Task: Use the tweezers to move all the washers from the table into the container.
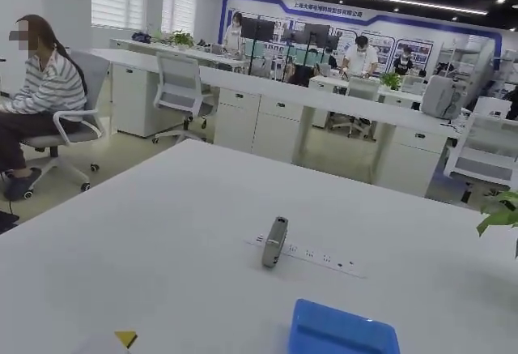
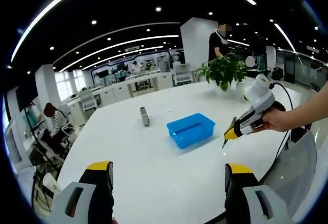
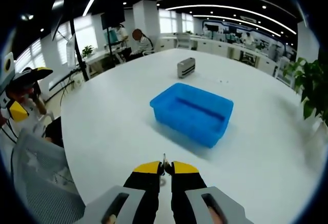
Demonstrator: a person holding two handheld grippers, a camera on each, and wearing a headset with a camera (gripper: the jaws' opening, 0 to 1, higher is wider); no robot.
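The blue container stands empty on the white table, just ahead of my right gripper. That gripper is shut on thin metal tweezers, which point down at the table. In the left gripper view a hand holds the right gripper to the right of the container, and a small washer lies on the table under the tweezer tips. My left gripper hovers open near the table's edge, holding nothing. In the head view the container sits at the bottom, with a yellow fingertip low at the left.
A grey box stands upright on a flat power strip beyond the container. A potted plant sits at the table's far side. A person sits at the left, and other desks and chairs stand behind.
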